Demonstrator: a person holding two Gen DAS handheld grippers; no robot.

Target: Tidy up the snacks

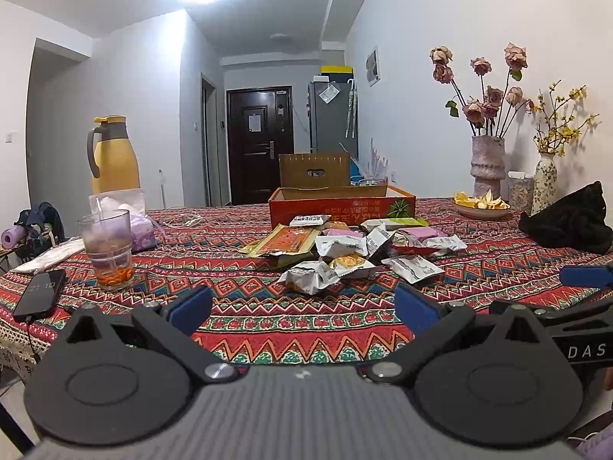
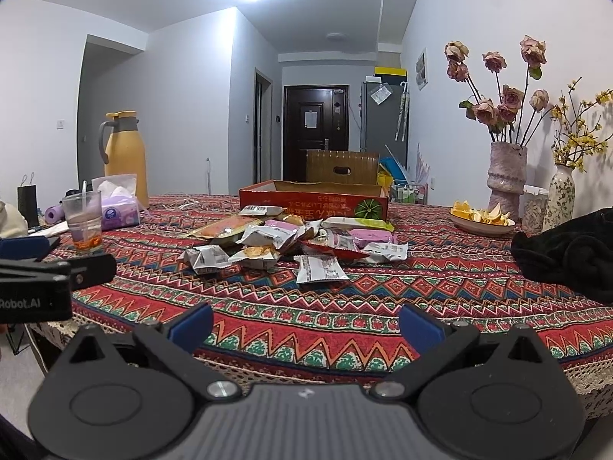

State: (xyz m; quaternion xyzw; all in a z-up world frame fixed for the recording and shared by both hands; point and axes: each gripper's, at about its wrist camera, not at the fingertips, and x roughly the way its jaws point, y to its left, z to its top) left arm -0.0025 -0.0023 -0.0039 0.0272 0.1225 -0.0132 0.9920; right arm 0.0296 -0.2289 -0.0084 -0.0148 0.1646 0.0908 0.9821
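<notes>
We hold the left gripper (image 1: 302, 306) and the right gripper (image 2: 306, 326) low over the near edge of the patterned tablecloth (image 1: 268, 318), both with jaws spread wide and nothing between the blue pads. The pile of snack packets (image 1: 345, 249) lies at 12 o'clock from each tool, well apart from the fingertips. Just beyond the pile, still at 12 o'clock, sits the open red box (image 1: 341, 203); a glass cup (image 1: 109, 249) stands at 10 o'clock.

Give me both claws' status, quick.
Left claw: open, holding nothing, short of the snacks.
Right claw: open, holding nothing.
</notes>
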